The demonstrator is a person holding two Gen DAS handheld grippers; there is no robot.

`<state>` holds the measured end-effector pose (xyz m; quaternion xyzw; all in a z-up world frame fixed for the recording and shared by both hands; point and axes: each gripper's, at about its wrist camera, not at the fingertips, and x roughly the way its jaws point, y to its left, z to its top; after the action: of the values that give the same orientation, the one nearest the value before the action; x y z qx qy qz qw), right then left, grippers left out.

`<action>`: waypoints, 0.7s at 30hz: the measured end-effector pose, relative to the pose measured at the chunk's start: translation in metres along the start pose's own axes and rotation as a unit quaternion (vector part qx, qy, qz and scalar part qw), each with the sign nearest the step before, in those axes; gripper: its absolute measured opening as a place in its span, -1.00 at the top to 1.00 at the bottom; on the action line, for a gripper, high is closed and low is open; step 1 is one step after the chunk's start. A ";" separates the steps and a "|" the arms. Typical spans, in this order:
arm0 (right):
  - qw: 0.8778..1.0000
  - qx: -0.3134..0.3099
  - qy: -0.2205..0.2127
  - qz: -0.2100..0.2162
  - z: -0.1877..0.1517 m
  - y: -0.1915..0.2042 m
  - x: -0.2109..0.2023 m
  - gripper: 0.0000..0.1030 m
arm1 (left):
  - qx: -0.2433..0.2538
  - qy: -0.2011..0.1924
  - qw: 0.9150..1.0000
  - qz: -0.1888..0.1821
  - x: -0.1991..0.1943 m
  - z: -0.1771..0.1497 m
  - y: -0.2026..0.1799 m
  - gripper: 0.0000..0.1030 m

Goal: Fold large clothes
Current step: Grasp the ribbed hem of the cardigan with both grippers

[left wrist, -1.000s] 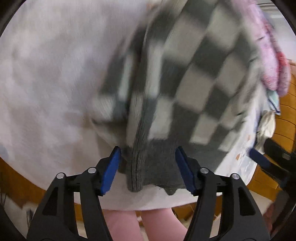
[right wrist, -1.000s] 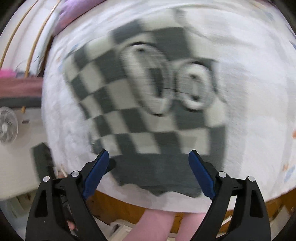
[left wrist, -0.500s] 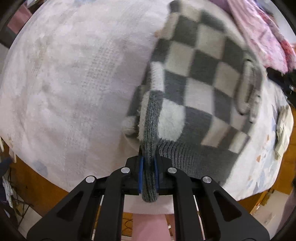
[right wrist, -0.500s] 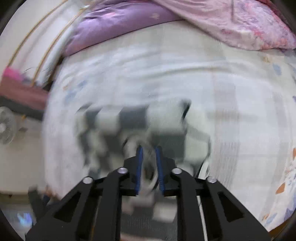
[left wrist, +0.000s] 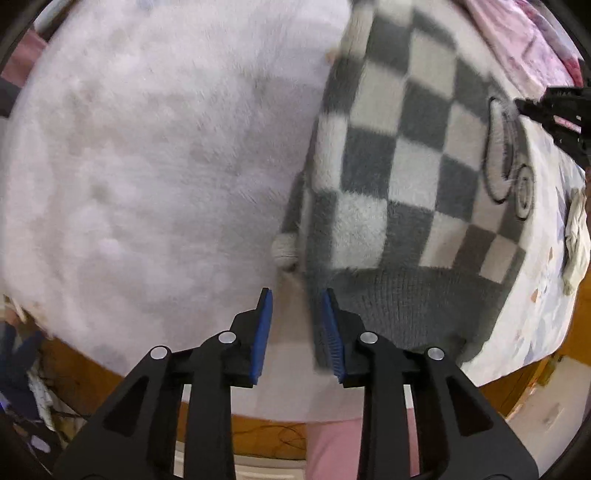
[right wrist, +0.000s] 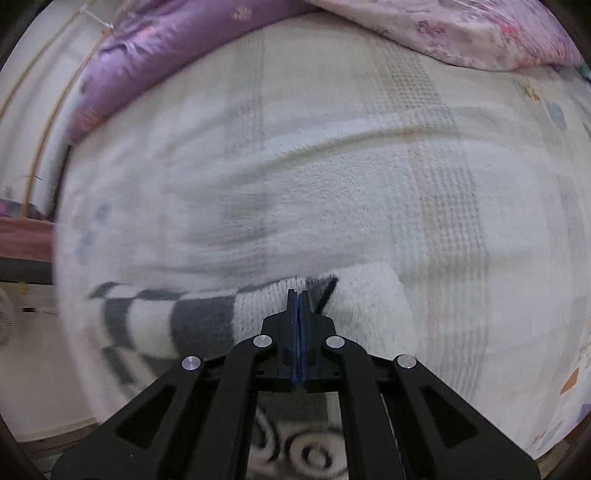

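Sweater point(left wrist: 417, 173): grey-and-white checked knit, lying on the bed toward its near edge; ribbed grey hem point(left wrist: 406, 299) closest to the edge, a ringed eye design point(left wrist: 509, 177) on its right side.
Bed point(left wrist: 147, 166): covered by a pale fluffy blanket, bare to the left of the sweater; wooden frame shows under the near edge.
Left gripper point(left wrist: 297, 325): above the sweater's lower left corner, pointing down; its jaws have just been opening and stand a little apart. A blurred grey strip of the hem lies just beside the right pad; whether it touches is unclear.
Right gripper point(right wrist: 298, 314): jaws pressed together, pinching a fold of the sweater point(right wrist: 236, 314), which bunches up around the tips.
Pillow point(right wrist: 155, 62): purple, at the far side of the bed from the sweater.
Quilt point(right wrist: 461, 29): pink flowered, beside the pillow.
Person: pink-clad legs point(left wrist: 332, 446) at the bed's near edge.
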<state>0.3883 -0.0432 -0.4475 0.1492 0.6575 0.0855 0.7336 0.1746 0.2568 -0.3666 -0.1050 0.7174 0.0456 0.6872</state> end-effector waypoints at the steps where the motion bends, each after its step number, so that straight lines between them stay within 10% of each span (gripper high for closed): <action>1: 1.000 0.001 0.000 0.000 -0.002 -0.002 -0.007 0.89 | 0.001 -0.014 1.000 0.008 -0.011 0.002 -0.002 0.65; 9: 0.999 -0.041 0.027 -0.024 -0.013 -0.003 -0.013 0.89 | 0.032 -0.147 0.988 -0.038 -0.034 0.135 -0.062 0.88; 12: 0.996 -0.022 0.051 -0.070 -0.012 -0.012 0.025 0.99 | 0.030 -0.103 0.994 -0.019 0.029 0.201 -0.076 1.00; 15: 0.997 0.000 0.042 -0.071 -0.010 -0.021 0.036 1.00 | 0.049 -0.079 0.996 0.013 0.084 0.223 -0.086 1.00; 21: 0.996 0.015 0.087 -0.028 -0.031 -0.026 0.005 0.95 | 0.063 -0.087 0.994 0.016 0.045 0.199 -0.080 1.00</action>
<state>0.3567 -0.0628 -0.4639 0.1332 0.7237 0.0676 0.6737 0.3840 0.2169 -0.4151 -0.0454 0.6583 0.0203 0.7511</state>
